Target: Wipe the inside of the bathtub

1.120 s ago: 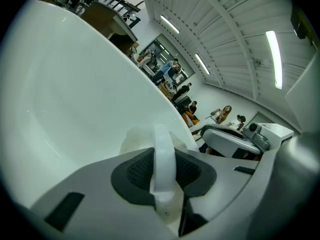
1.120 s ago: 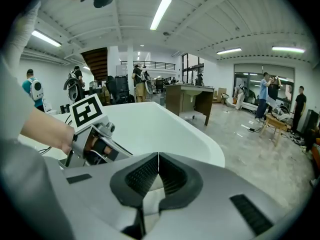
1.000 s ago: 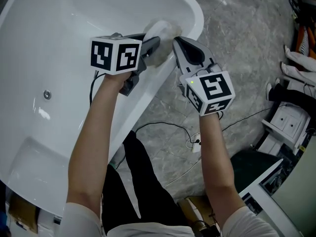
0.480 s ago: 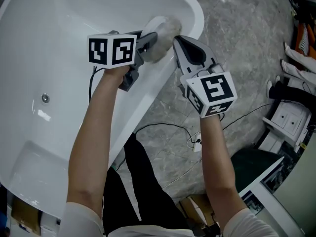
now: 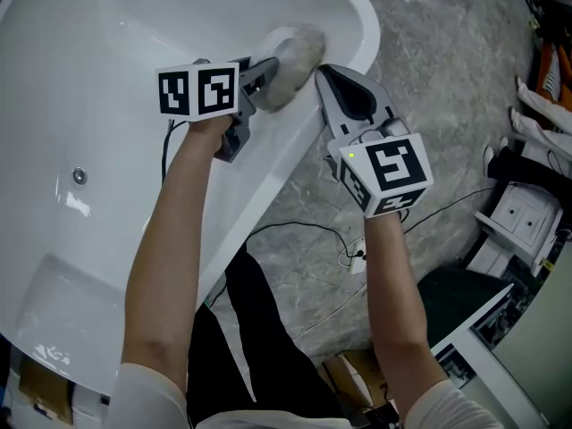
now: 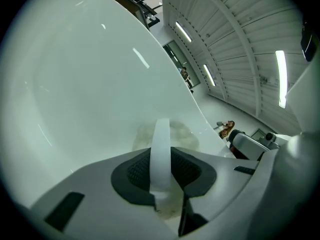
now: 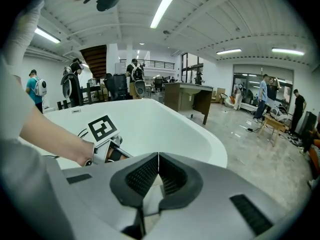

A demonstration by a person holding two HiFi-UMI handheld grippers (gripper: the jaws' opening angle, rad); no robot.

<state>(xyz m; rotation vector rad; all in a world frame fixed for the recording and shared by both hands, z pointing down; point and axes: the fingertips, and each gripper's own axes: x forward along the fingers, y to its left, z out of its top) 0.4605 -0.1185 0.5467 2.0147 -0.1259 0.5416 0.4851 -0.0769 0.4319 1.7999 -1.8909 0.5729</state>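
The white bathtub [image 5: 107, 52] fills the left of the head view. My left gripper [image 5: 271, 72] reaches over its near wall and is shut on the white strap [image 6: 161, 149] of a pale fluffy wiping pad [image 5: 292, 50]. The pad [image 6: 170, 134] presses against the tub's inner wall just below the rim. My right gripper [image 5: 322, 71] hangs beside the pad, outside the rim and above the floor. Its jaws are shut with nothing between them [image 7: 158, 156]. From the right gripper view I see the tub's rim [image 7: 210, 141] and the left gripper's marker cube [image 7: 102, 128].
A round metal fitting [image 5: 79, 176] sits on the tub's wall at the left. Cables [image 5: 308, 231] trail over the grey marbled floor [image 5: 438, 70] to the right of the tub. White furniture [image 5: 518, 217] stands at the far right. Several people [image 7: 265, 96] stand in the hall.
The left gripper and the pad have slid a little up and leftward along the tub's wall. The right gripper has hardly moved.
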